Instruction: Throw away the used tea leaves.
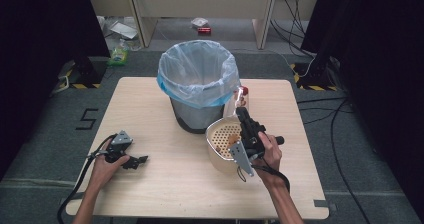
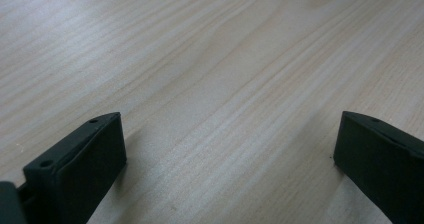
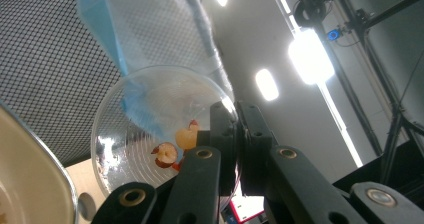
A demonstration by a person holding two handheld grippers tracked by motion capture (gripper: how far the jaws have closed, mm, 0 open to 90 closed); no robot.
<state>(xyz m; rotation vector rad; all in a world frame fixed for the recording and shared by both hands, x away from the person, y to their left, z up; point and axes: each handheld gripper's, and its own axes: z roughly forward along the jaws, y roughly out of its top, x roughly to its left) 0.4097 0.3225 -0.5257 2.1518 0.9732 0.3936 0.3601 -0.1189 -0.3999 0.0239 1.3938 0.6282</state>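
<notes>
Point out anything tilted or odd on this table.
The clear plastic cup, clamped at its rim by the right gripper, is tipped on its side beside the lined bin, with fruit scraps clinging inside. Nothing spilled.

A pale wooden desk (image 1: 165, 184) on a grey floor carries a mesh bin (image 1: 192, 115) lined with a blue-rimmed plastic bag at its middle; a cream perforated basket (image 1: 220, 149) sits just beside the bin.
</notes>
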